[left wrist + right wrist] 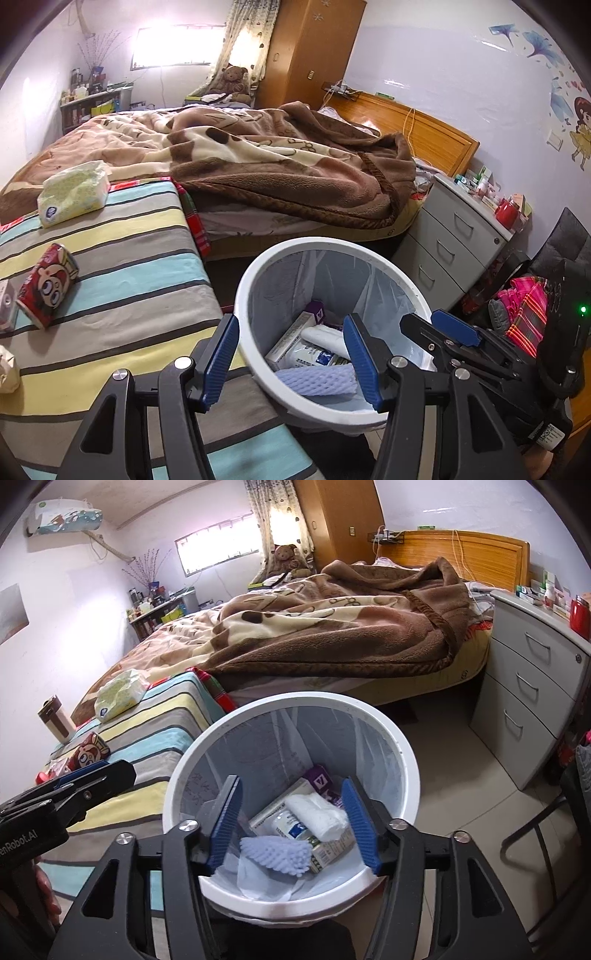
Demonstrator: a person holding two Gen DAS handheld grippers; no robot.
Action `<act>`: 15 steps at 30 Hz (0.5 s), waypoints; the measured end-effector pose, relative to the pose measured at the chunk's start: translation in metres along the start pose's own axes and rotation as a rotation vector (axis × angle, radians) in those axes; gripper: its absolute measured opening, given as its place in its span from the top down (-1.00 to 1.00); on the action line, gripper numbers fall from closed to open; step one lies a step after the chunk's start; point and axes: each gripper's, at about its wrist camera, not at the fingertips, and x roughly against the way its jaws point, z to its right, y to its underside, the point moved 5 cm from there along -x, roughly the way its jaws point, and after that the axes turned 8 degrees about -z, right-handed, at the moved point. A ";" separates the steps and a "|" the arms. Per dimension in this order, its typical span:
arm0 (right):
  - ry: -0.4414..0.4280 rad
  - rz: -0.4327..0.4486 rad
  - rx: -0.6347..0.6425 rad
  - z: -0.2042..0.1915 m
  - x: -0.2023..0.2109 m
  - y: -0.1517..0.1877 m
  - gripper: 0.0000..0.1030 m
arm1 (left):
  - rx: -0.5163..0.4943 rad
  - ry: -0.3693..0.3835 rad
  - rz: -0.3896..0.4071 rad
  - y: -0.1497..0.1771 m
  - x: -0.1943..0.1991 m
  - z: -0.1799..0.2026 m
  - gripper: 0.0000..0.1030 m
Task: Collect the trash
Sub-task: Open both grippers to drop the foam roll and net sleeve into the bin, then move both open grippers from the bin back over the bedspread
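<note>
"enRobot.AI" on left gripper [92,775] body.

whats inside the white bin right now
Inside the white bin, over a clear liner: a lilac foam net, a white roll, a small bottle, and flat boxes. Anything beneath that pile is covered.

box [5,308] at 9 o'clock cut by frame edge; bin [384,746] bottom items overlap, labels too small to read
</note>
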 end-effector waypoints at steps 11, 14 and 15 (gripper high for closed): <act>-0.031 0.025 0.053 -0.025 0.008 0.002 -0.29 | 0.038 -0.029 0.040 0.012 0.030 -0.025 -0.14; -0.047 0.024 0.069 -0.033 0.007 0.003 -0.29 | 0.051 -0.040 0.053 0.015 0.039 -0.034 -0.14; -0.052 0.023 0.077 -0.037 0.007 0.003 -0.29 | 0.057 -0.045 0.057 0.016 0.042 -0.038 -0.14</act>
